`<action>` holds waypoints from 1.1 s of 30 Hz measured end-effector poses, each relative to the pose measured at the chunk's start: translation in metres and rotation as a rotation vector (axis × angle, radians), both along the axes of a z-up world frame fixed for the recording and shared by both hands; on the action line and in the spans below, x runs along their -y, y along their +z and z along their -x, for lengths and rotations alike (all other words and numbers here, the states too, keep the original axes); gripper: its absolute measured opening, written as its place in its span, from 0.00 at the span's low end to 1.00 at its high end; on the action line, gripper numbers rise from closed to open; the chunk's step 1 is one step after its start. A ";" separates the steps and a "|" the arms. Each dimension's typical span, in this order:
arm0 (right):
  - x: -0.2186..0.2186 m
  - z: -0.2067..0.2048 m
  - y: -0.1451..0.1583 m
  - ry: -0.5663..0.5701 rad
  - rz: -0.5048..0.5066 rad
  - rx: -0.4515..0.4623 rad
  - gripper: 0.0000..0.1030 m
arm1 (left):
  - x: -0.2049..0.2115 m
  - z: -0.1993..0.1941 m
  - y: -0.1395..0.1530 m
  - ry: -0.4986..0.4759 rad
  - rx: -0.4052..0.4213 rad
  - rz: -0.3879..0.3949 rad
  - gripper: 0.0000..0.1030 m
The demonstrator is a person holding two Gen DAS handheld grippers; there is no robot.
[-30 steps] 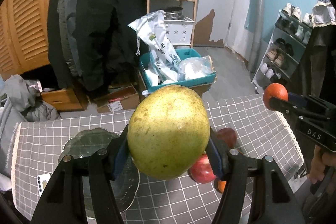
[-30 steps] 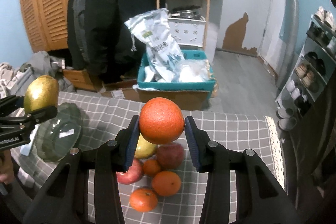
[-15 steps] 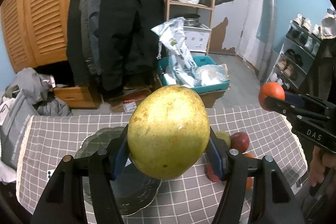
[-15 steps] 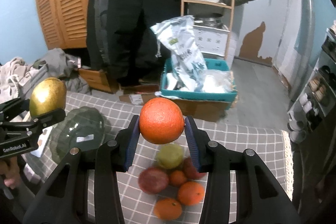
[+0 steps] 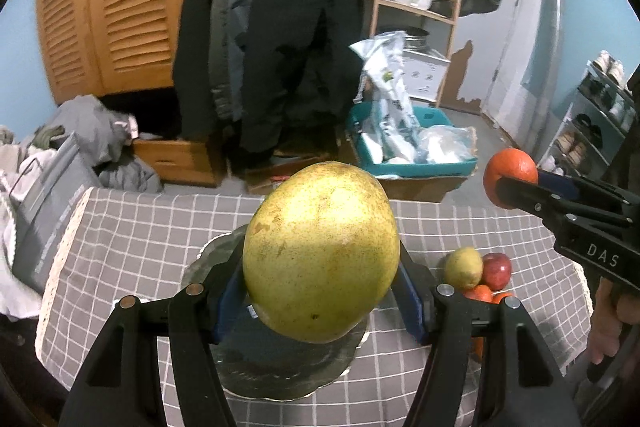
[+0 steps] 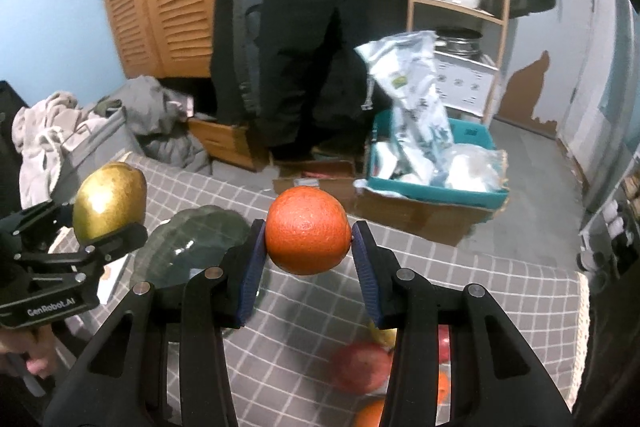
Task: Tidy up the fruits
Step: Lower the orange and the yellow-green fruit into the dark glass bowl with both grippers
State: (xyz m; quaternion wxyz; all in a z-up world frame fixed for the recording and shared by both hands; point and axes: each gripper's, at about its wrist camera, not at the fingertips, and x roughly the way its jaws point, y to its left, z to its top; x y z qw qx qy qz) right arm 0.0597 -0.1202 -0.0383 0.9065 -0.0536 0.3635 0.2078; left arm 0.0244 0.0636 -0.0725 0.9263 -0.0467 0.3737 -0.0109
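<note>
Pomelo (image 5: 321,251) in "GenRobot.AI" left gripper (image 6: 110,227); orange (image 6: 308,231) in "DAS" right gripper (image 5: 516,187).

We see that the left gripper (image 5: 320,301) and right gripper (image 6: 308,261) share one build: black plastic arms with silver round screws and blue ribbed pads (image 6: 366,269). White lettering marks the bodies: "GenRobot.AI" left, "DAS" right. Bare skin shows on the right hand (image 5: 610,327).
</note>
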 end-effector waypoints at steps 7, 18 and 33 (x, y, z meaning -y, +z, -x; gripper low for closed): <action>-0.035 -0.009 -0.011 0.049 -0.001 -0.040 0.40 | -0.028 -0.002 -0.021 0.059 -0.047 -0.004 0.65; -0.090 -0.027 -0.052 0.123 0.018 -0.151 0.40 | -0.063 -0.013 -0.066 0.126 -0.157 0.016 0.65; -0.131 -0.052 -0.137 0.173 0.088 -0.327 0.40 | -0.081 -0.034 -0.132 0.166 -0.315 0.037 0.65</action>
